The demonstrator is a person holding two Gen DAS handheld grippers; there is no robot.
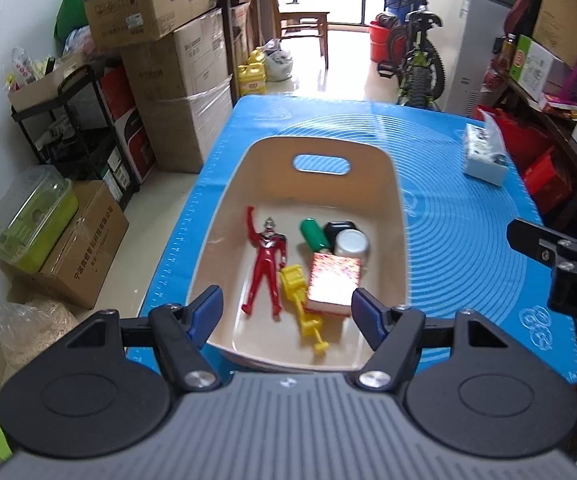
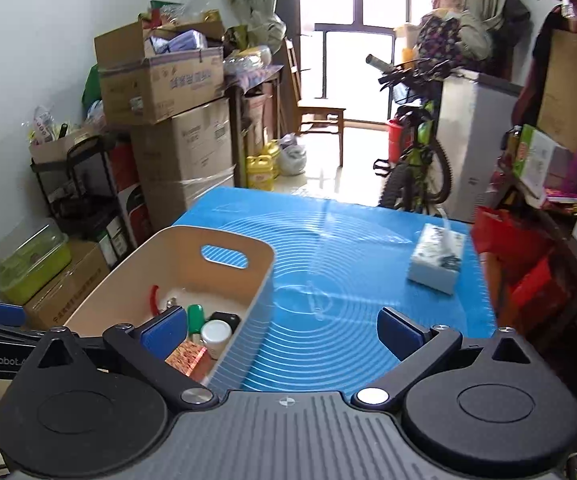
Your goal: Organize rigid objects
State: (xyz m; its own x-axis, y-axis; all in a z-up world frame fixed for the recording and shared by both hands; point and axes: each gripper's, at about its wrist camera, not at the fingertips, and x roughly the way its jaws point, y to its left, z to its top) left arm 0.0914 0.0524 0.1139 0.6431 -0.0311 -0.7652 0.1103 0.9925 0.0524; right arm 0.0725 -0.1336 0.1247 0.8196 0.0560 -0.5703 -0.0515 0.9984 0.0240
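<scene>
A beige bin [image 1: 392,184] with a handle slot stands on the blue mat [image 1: 468,248]. Inside it lie a red figure [image 1: 266,268], a yellow toy [image 1: 302,304], a patterned red box [image 1: 334,282], a green cylinder [image 1: 313,234], a black lid [image 1: 340,229] and a white jar [image 1: 351,243]. My left gripper [image 1: 286,312] hangs open above the bin's near end, nothing between its fingers. My right gripper [image 2: 282,330] is open wide over the bin's right wall [image 2: 248,308] and the mat [image 2: 348,280], holding nothing. The right gripper's finger also shows at the right edge of the left wrist view.
A tissue box [image 1: 484,156] sits at the mat's far right, also visible as the tissue box [image 2: 436,260]. Stacked cardboard boxes [image 1: 176,92] and a black shelf [image 1: 72,136] line the left side. A bicycle [image 1: 416,60] stands beyond the table. Red bags and a cluttered shelf are on the right.
</scene>
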